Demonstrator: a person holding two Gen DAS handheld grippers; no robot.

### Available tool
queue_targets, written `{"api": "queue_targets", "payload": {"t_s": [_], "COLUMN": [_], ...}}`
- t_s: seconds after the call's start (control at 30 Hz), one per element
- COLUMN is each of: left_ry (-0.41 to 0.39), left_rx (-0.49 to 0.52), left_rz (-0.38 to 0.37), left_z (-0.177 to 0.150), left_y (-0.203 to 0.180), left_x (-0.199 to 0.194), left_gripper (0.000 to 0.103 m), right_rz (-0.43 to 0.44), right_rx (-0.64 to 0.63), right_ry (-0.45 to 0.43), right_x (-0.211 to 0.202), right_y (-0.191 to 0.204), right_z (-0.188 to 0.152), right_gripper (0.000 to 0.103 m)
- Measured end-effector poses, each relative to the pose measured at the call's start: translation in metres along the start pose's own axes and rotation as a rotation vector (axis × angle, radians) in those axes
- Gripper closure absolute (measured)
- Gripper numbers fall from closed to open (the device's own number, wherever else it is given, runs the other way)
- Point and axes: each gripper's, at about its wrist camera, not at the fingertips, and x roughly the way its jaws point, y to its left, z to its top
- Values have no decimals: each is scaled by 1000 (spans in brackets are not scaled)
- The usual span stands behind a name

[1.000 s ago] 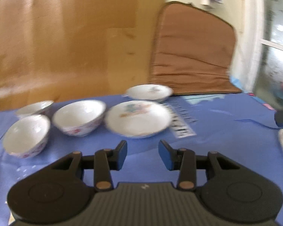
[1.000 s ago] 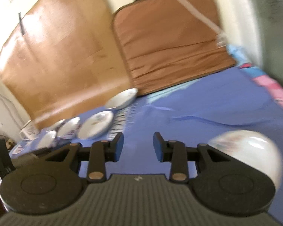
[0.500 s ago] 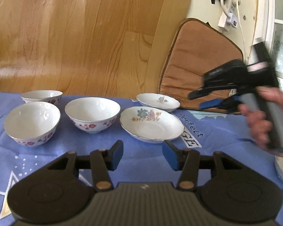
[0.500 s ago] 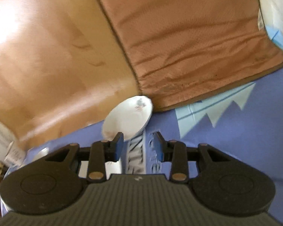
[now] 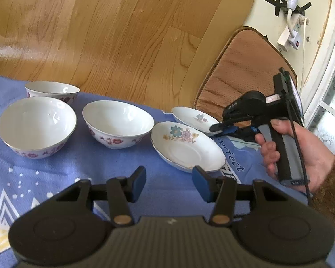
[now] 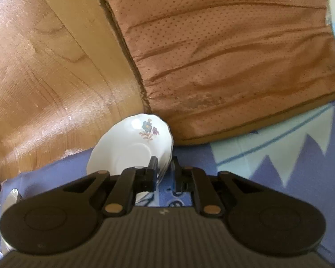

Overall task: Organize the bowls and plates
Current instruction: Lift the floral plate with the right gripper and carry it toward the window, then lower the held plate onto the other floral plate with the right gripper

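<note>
Three white floral bowls (image 5: pixel 36 125) (image 5: pixel 117 126) (image 5: pixel 51 89) stand at the left on the blue cloth. Right of them lie two shallow floral plates, the near plate (image 5: pixel 185 149) and a smaller far plate (image 5: pixel 193 118) (image 6: pixel 127 143). A person's hand (image 5: pixel 301 156) holds my right gripper (image 5: pixel 214 128) (image 6: pixel 164 167). Its jaws are closing, with the far plate's right rim pinched between them. My left gripper (image 5: pixel 168 182) hovers open over the cloth just in front of the near plate, with nothing between its fingers.
A brown cushion (image 5: pixel 245 71) (image 6: pixel 223 55) leans behind the plates against a wooden board (image 5: pixel 100 33). A plug and cable (image 5: pixel 290 38) hang on the wall at the upper right. The blue cloth (image 5: pixel 55 178) stretches in front of the bowls.
The right gripper has swung in from the right to the far plate, and its jaws have narrowed onto the rim. The left gripper has rolled and drifted a little, still open.
</note>
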Motion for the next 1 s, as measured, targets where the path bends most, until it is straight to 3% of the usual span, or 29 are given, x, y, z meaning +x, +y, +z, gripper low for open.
{"api": "queue_targets", "payload": {"t_s": [0.2, 0.33, 0.53, 0.67, 0.8, 1.0], "left_ry": [-3, -2, 35, 101, 161, 221], "left_rx": [14, 31, 101, 168, 194, 161], "left_rz": [-14, -40, -177, -256, -251, -229], "left_z": [0, -1, -8, -18, -30, -39], "left_y": [-2, -4, -19, -42, -57, -61], "left_x": [-1, -4, -15, -20, -25, -30], "left_gripper": [56, 56, 55, 55, 57, 58], "right_rz": [-20, -5, 90, 155, 163, 193], "right_rx": [4, -33, -94, -130, -114, -49], "right_ry": [-10, 5, 66, 87, 47, 16], "right_x": [-45, -91, -161, -184, -189, -189], "right_y": [-29, -45, -57, -56, -62, -74], "right_z": [-17, -49, -118, -157, -178, -187], "right_gripper": [90, 90, 90, 90, 83, 81]}}
